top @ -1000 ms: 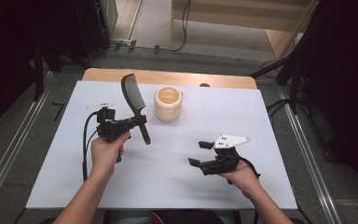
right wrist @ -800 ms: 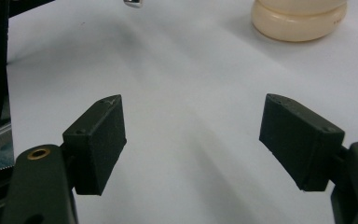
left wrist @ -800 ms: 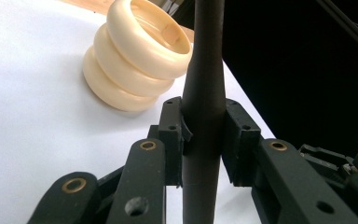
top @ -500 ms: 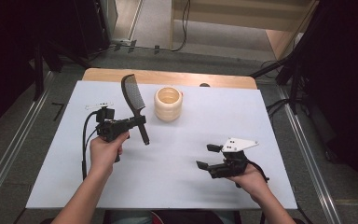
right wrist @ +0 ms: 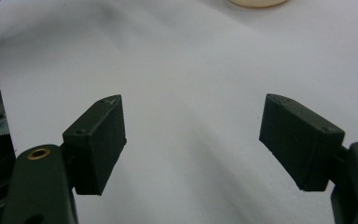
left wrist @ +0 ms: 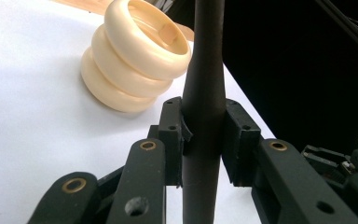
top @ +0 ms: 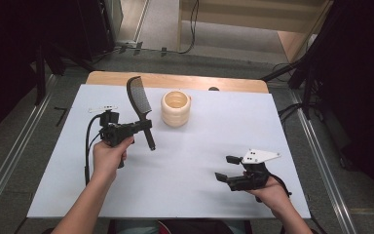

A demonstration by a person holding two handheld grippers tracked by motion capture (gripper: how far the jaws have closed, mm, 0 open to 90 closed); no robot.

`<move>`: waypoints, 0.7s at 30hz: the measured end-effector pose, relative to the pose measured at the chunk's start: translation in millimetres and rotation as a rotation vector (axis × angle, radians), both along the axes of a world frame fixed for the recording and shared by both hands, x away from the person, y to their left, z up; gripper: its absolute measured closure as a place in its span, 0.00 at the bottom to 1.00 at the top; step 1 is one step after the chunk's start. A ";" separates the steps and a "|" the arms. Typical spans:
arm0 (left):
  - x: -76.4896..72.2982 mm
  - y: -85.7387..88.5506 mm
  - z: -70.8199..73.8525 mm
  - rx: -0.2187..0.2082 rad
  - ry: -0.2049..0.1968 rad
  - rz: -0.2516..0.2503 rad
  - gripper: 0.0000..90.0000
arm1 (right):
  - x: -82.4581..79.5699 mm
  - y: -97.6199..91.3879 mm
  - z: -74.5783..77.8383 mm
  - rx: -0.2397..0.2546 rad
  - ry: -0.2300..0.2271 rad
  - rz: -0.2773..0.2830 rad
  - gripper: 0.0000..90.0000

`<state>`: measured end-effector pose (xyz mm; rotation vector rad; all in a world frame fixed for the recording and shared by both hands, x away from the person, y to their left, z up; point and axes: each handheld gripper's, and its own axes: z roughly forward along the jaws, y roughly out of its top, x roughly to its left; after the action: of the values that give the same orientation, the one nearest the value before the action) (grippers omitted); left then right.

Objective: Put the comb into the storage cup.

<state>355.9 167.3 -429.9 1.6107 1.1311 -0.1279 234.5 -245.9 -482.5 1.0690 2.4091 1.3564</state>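
1. A white bench (top: 185,161) stands on grey floor in a dark room
2. One black comb (top: 140,105) is clamped upright in my left tool (top: 146,126), just beside one cream cup (top: 176,107)
3. My right tool (top: 226,168) hovers, jaws apart

We see a white table (top: 185,161); a cream ringed cup (top: 176,108) stands near its far edge.

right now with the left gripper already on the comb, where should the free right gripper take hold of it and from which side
Probably the comb's bare handle end, which sticks out below the left gripper toward the person. The right gripper is open with nothing between its jaws and could come in from the right, closing across the narrow round shaft. The toothed upper half is wider and flatter, a poorer hold.
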 end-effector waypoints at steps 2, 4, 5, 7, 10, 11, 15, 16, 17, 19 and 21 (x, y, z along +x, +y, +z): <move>1.0 -0.2 0.8 0.007 -0.001 -0.005 0.81 | -1.1 -2.1 -0.5 0.005 -0.001 -0.006 0.23; 2.2 -0.2 1.3 0.008 -0.005 -0.014 0.81 | -2.3 -4.1 -0.4 0.004 0.004 -0.010 0.23; 2.8 -0.3 1.7 0.008 -0.008 -0.017 0.81 | -2.5 -4.9 -0.4 0.001 0.004 -0.012 0.23; 4.1 -0.6 2.7 0.010 -0.013 -0.029 0.81 | -2.9 -7.3 -0.1 0.005 0.006 -0.021 0.23; 6.8 -1.2 3.8 0.019 -0.023 -0.045 0.81 | -2.7 -9.7 -0.5 0.001 0.005 -0.028 0.23; 7.8 -1.3 4.1 0.021 -0.028 -0.051 0.81 | -2.6 -10.1 -1.0 0.000 0.007 -0.028 0.23; 11.4 -2.7 4.4 0.019 -0.030 -0.067 0.81 | -3.0 -10.0 -1.8 -0.002 0.015 -0.027 0.23; 12.5 -3.1 4.4 0.015 -0.032 -0.075 0.81 | -3.0 -10.1 -2.0 -0.002 0.015 -0.027 0.23; 13.5 -3.9 4.7 0.018 -0.034 -0.083 0.81 | -2.9 -10.3 -2.0 -0.004 0.016 -0.027 0.23; 15.5 -6.2 5.6 0.028 -0.041 -0.094 0.81 | -2.8 -10.3 -2.4 -0.004 0.017 -0.030 0.23; 17.6 -8.4 6.6 0.027 -0.045 -0.111 0.81 | -2.6 -10.1 -2.8 -0.006 0.020 -0.032 0.23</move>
<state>373.5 159.0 -423.3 1.6925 1.0133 -0.1485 231.9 -256.0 -485.3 1.1193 2.3980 1.3343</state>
